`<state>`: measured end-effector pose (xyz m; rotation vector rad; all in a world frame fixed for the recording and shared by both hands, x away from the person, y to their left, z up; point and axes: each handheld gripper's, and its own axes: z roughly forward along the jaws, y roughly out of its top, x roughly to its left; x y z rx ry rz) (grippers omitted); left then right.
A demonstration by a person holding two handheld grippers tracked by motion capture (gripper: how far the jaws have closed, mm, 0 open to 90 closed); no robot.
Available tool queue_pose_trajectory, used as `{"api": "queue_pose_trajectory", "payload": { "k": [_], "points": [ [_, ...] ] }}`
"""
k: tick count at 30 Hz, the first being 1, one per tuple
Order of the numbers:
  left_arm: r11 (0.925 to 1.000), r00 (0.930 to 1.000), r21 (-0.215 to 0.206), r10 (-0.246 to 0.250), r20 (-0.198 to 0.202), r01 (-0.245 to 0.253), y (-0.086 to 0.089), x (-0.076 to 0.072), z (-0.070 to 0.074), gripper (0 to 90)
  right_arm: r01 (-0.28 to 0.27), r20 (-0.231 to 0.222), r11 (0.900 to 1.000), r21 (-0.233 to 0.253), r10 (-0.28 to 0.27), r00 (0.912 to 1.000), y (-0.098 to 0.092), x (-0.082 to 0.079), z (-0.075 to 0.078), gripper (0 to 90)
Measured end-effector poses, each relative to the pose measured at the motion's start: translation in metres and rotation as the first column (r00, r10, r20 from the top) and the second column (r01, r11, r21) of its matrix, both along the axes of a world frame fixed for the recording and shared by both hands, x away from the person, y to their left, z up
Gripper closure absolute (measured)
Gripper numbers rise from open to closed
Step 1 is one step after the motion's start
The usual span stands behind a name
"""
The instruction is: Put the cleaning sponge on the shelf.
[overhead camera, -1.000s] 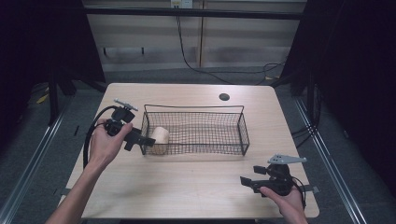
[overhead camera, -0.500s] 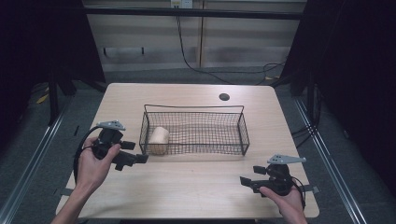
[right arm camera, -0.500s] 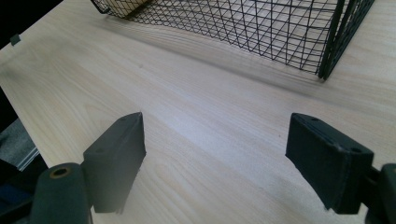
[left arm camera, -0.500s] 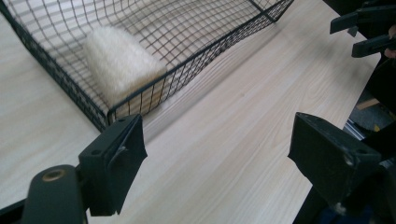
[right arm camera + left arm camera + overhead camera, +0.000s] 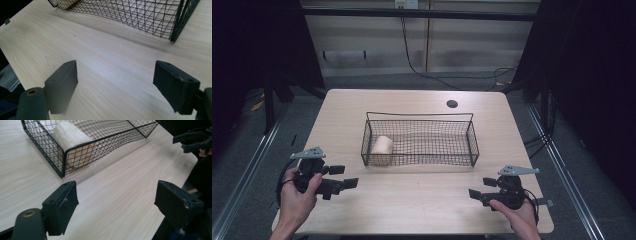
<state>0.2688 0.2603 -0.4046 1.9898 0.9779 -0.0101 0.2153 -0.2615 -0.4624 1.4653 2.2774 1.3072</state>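
Jaws of both grippers wide apart, holding nothing; pale cylindrical roll (image 5: 382, 148) lies in black wire-mesh basket (image 5: 472, 137).

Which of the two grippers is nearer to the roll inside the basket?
The left gripper: the roll lies at the wire basket's left end, far from the right gripper.

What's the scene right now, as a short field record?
table: light wood
basket: black wire, mid-table
roll: pale, lying in the basket's left end
left hand-held gripper: open, empty, over the table's near-left part
right hand-held gripper: open, empty, over the table's near-right part
contact: neither touches basket or roll
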Motion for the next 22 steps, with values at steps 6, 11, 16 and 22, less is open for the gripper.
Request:
{"api": "queue_pose_trajectory", "payload": {
  "k": [6,11,16,22],
  "points": [
    [0.9998,0.9997,0.003,0.022,-0.012,-0.022,0.005,-0.009,-0.013,18.1,0.002,-0.001,1.000,-0.002,-0.002,1.0000,0.000,-0.001,0.000,19.4],
    [0.9995,0.9983,0.003,0.030,-0.050,-0.030,0.006,-0.016,-0.031,18.1,0.001,-0.001,1.000,-0.009,-0.001,1.0000,0.001,-0.001,0.000,19.4],
    [0.9992,0.9980,0.008,0.041,-0.048,-0.040,0.008,-0.021,-0.047,18.1,0.002,-0.001,1.000,-0.016,-0.002,1.0000,0.001,-0.001,0.000,19.4],
    [0.9987,0.9957,-0.022,0.044,-0.082,-0.046,0.016,-0.022,-0.056,18.1,0.000,-0.016,0.996,-0.086,-0.001,0.9999,0.006,0.000,-0.005,19.0]
  ]
}}
